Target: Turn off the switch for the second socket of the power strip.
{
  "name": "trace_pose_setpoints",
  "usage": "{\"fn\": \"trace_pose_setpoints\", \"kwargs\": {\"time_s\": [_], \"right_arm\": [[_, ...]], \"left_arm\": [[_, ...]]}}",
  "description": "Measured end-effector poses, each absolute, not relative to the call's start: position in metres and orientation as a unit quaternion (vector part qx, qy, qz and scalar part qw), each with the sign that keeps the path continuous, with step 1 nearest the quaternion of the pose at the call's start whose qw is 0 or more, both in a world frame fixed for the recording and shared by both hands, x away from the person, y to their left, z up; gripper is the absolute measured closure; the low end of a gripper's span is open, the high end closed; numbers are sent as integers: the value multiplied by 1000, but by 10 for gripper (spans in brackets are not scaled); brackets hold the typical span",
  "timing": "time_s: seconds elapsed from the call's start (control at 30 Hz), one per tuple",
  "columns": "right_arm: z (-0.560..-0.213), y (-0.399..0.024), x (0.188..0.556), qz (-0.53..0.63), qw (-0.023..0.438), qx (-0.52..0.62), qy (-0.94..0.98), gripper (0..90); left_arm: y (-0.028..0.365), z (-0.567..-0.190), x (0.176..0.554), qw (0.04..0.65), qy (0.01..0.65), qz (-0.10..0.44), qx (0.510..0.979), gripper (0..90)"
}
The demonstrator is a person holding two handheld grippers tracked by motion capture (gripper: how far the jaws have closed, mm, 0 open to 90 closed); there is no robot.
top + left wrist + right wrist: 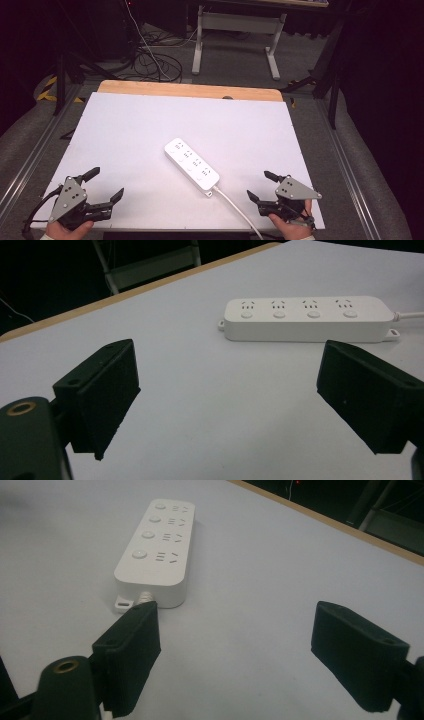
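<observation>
The white table top [130,130] was brightly and evenly lit from above, while the room around it stayed dark. The power strip [152,550] cast only a soft shadow. All pictures were slightly grainy and soft.

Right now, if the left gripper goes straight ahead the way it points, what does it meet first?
Probably the white power strip. The left gripper has open jaws with bare white tabletop between them, and the strip's long side lies across the line ahead, a little off to one side. Depth is hard to judge.
</observation>
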State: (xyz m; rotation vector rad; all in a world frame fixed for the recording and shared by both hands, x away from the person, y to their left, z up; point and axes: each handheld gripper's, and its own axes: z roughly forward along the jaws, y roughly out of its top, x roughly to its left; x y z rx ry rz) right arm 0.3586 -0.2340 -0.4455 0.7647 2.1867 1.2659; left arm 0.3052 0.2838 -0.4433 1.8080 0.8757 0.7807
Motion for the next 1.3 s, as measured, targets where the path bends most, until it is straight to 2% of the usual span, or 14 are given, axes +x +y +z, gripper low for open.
{"fn": "trace_pose_setpoints", "kwargs": {"time_s": [0.87, 1.3], "right_arm": [[-441, -234, 358, 461, 259, 278, 802, 194], [-427, -218, 365, 443, 237, 261, 824, 200]], "left_arm": [[284, -442, 301, 462, 362, 336, 737, 104], [284, -443, 299, 456, 365, 341, 736, 104]]}}
